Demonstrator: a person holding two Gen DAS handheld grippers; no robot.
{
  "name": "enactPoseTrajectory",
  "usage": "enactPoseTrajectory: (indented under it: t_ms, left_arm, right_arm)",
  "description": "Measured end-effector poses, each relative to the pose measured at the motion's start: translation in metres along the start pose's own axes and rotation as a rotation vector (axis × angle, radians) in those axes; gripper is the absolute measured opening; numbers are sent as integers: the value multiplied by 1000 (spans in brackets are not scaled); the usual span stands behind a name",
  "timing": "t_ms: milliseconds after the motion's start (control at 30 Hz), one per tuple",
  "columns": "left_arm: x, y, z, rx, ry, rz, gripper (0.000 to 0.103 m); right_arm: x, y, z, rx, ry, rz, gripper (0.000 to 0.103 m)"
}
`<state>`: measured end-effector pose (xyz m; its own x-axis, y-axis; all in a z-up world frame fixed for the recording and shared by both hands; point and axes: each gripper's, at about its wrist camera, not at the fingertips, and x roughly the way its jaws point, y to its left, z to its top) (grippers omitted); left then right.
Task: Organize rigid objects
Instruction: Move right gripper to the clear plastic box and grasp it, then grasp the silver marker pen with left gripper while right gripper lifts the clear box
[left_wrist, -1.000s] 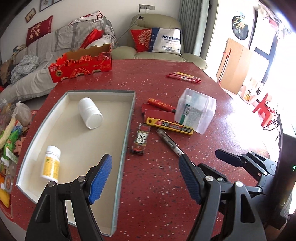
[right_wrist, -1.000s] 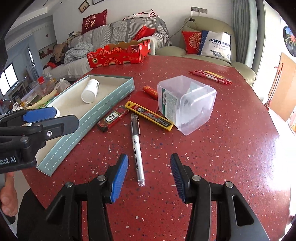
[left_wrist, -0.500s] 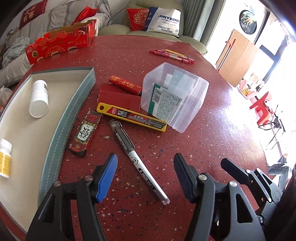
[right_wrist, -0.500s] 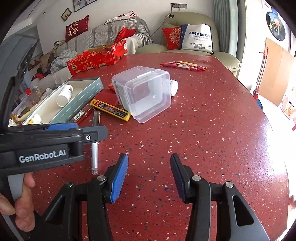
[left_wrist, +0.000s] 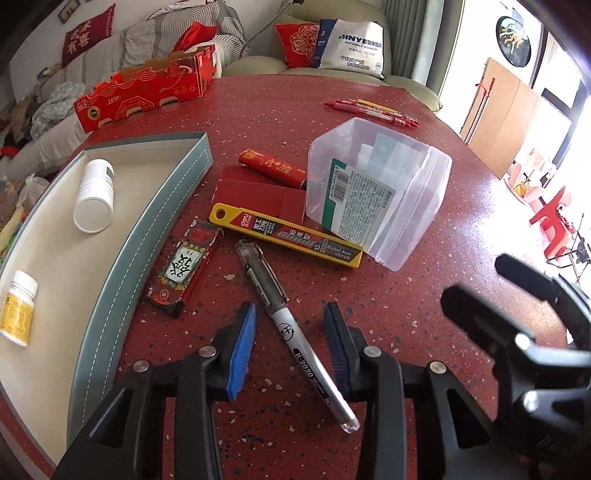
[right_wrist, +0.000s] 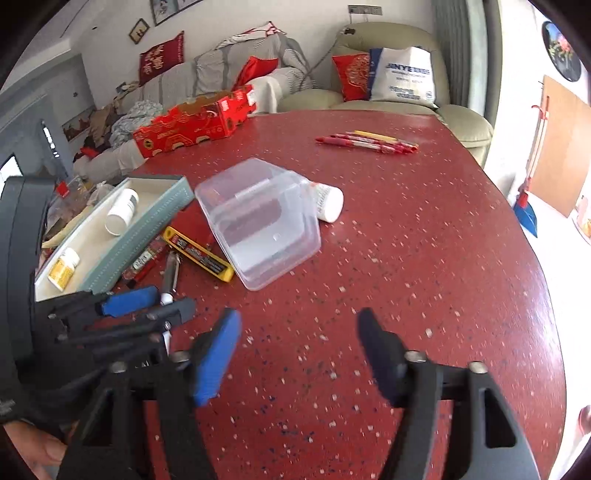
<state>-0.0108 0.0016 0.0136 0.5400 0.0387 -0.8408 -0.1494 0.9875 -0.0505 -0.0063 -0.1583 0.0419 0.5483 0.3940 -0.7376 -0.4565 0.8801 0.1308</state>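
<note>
While two pill bottles (left_wrist: 94, 195) lie in the tray (left_wrist: 155, 221), the clear box (left_wrist: 380, 192) rests tipped.

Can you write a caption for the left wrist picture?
Left gripper closing around a pen on the red table, beside a tray holding two bottles.

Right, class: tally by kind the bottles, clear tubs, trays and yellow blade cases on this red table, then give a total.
Bottles: 3
Clear tub: 1
Tray: 1
Yellow blade case: 1
Total: 6
</note>
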Motion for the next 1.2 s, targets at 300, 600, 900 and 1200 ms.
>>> enactPoseTrajectory:
  t_ms: [300, 600, 900, 1200]
  left_arm:
    - [-3, 8, 0, 32, -8, -27, 31]
    - [-2, 5, -3, 68, -17, -39, 31]
    - [-6, 11, -8, 49, -22, -53, 21]
    - [-22, 23, -31, 60, -47, -69, 11]
  right_arm:
    - [27, -5, 39, -115, 17, 138, 84]
    - [62, 10, 57, -157, 64, 194, 83]
    - [33, 5, 27, -14, 38, 64, 79]
    - [-9, 25, -17, 51, 11, -37, 78]
